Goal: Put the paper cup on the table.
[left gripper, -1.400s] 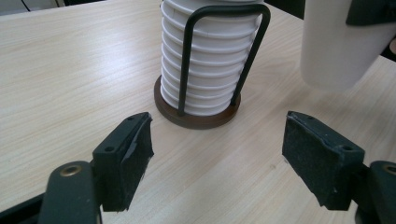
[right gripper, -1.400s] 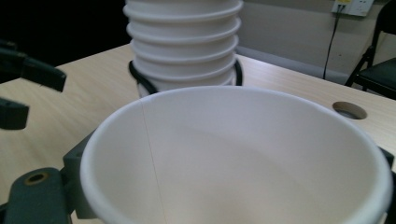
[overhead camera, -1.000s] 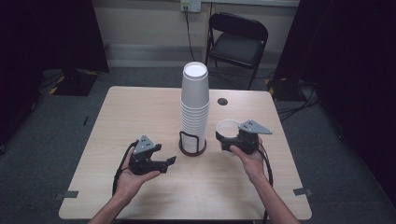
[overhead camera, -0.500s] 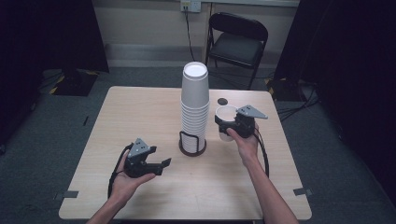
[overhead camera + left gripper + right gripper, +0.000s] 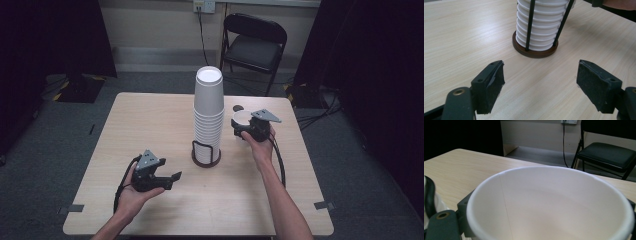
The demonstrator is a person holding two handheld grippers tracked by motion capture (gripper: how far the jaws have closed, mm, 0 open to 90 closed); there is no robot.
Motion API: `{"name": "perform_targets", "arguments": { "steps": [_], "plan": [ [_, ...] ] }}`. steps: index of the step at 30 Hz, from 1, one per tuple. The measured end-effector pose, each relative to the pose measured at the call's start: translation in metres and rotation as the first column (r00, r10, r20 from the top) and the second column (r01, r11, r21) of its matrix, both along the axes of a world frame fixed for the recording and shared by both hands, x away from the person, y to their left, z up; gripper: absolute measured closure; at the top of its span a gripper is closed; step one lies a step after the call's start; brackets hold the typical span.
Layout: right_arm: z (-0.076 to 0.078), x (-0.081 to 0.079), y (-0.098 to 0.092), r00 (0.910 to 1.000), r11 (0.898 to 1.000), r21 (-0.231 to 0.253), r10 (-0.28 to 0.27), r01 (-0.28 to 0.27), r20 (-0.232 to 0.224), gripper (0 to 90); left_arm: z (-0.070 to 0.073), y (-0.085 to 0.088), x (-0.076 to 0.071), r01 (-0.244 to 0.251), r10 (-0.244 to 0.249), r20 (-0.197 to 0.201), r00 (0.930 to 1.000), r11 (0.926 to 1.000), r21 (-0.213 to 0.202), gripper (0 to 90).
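a pale wood-grain table [image 5: 150,125] seen from above, with a person's forearms coming in from the bottom edge. near the table's middle stands a tall stack of white paper cups [image 5: 208,112] [image 5: 541,25], mouths down, set in a round dark brown base with thin black upright rods [image 5: 205,155] [image 5: 534,48].

the left gripper [image 5: 167,179] [image 5: 540,85] rests in the left hand [image 5: 131,192], low over the table on the near left, pointing toward the cup stand. its two black padded jaws stand wide apart with nothing between them; only bare table lies in the gap.

the right gripper [image 5: 242,127], held in the right hand [image 5: 259,145], is just right of the stack. its jaws are closed around a single white paper cup [image 5: 240,120] [image 5: 551,205], upright with its open mouth facing up, near the stack but apart from it. in the right gripper view the cup's rim and empty white inside sit close to the camera.

a small dark round object [image 5: 238,108] lies on the table behind that cup; what it is cannot be made out.

beyond the table are a black folding chair [image 5: 254,47] [image 5: 609,152], a wall socket with a black cord [image 5: 202,27] and grey carpet [image 5: 380,190]. no writing, brand or label can be read on anything.
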State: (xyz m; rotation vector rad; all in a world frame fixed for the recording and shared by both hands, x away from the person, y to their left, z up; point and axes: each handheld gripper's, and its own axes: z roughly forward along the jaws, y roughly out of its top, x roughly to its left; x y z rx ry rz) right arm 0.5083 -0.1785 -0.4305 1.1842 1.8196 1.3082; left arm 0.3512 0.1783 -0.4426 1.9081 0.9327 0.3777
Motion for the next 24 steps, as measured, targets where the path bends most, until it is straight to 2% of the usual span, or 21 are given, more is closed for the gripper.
{"name": "perform_targets", "arguments": {
  "steps": [7, 15, 21, 24],
  "plan": [
    [-0.012, 0.009, 0.004, 0.9997, 1.0, -0.005, -0.015, 0.015, -0.019, 11.2, -0.001, 0.002, 0.002, -0.007, 0.007, 0.002, 1.0, 0.9999, -0.01, 21.8],
    [-0.023, 0.012, -0.001, 0.9987, 1.0, -0.006, -0.018, 0.017, -0.047, 11.2, -0.007, 0.003, 0.003, -0.001, 0.001, -0.019, 0.9998, 0.9999, -0.011, 20.8],
    [-0.029, 0.008, -0.004, 0.9993, 1.0, -0.002, -0.02, 0.02, -0.031, 11.1, -0.007, 0.002, 0.003, 0.007, -0.007, -0.013, 0.9999, 1.0, -0.004, 20.7],
    [-0.029, 0.002, -0.006, 0.9991, 1.0, -0.008, -0.017, 0.017, -0.038, 10.9, -0.008, 0.001, 0.003, 0.007, -0.007, -0.02, 0.9998, 1.0, -0.007, 20.7]
  ]
}}
